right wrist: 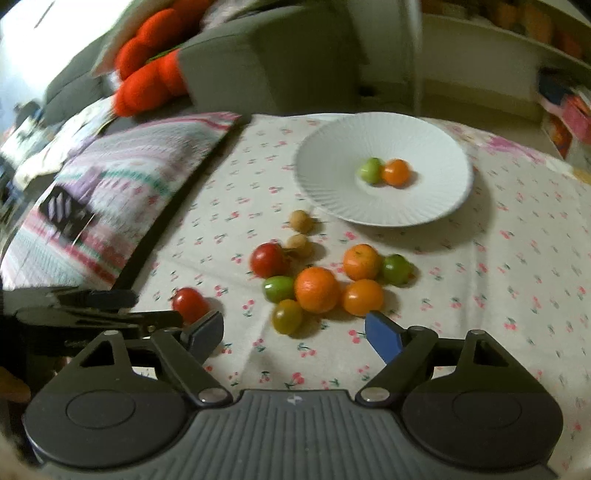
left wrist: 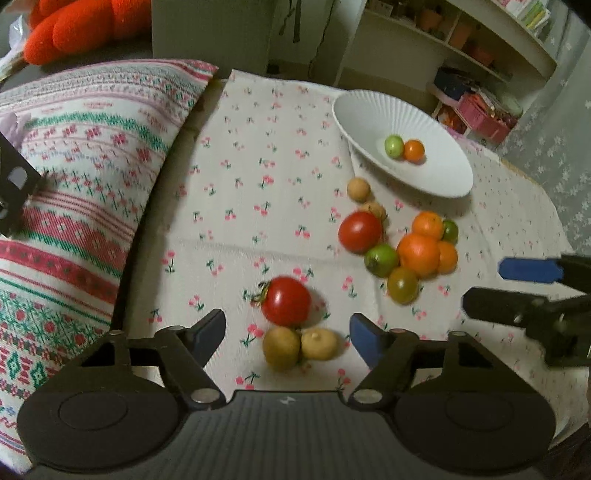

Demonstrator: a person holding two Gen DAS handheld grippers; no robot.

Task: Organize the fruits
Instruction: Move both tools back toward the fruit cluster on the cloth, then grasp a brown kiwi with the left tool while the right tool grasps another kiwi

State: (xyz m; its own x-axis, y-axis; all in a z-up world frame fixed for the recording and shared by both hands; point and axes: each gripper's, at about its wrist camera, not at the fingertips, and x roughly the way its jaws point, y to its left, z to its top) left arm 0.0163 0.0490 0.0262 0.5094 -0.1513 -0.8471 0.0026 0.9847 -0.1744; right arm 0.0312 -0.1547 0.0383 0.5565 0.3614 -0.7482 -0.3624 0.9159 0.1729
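A white ribbed plate [left wrist: 436, 177] [right wrist: 332, 184] holds a green fruit [left wrist: 393, 146] [right wrist: 370, 170] and a small orange [left wrist: 413, 150] [right wrist: 396, 172]. On the cherry-print cloth lies a cluster of oranges [left wrist: 418, 254] [right wrist: 317, 289], green fruits [left wrist: 381, 259] and a red tomato [left wrist: 359, 231] [right wrist: 268, 259]. My left gripper [left wrist: 288, 330] is open, with a second red tomato [left wrist: 286, 301] and two yellow-brown fruits [left wrist: 300, 345] between its fingers. My right gripper [right wrist: 295, 332] is open and empty just before the cluster.
A patterned cushion [left wrist: 74, 177] [right wrist: 122, 192] lies along the left. Two small tan fruits [left wrist: 359, 189] [right wrist: 301, 220] sit between plate and cluster. An orange plush [left wrist: 74, 26] and shelves [left wrist: 461, 44] stand behind. The right gripper's fingers [left wrist: 524, 269] show at right in the left wrist view.
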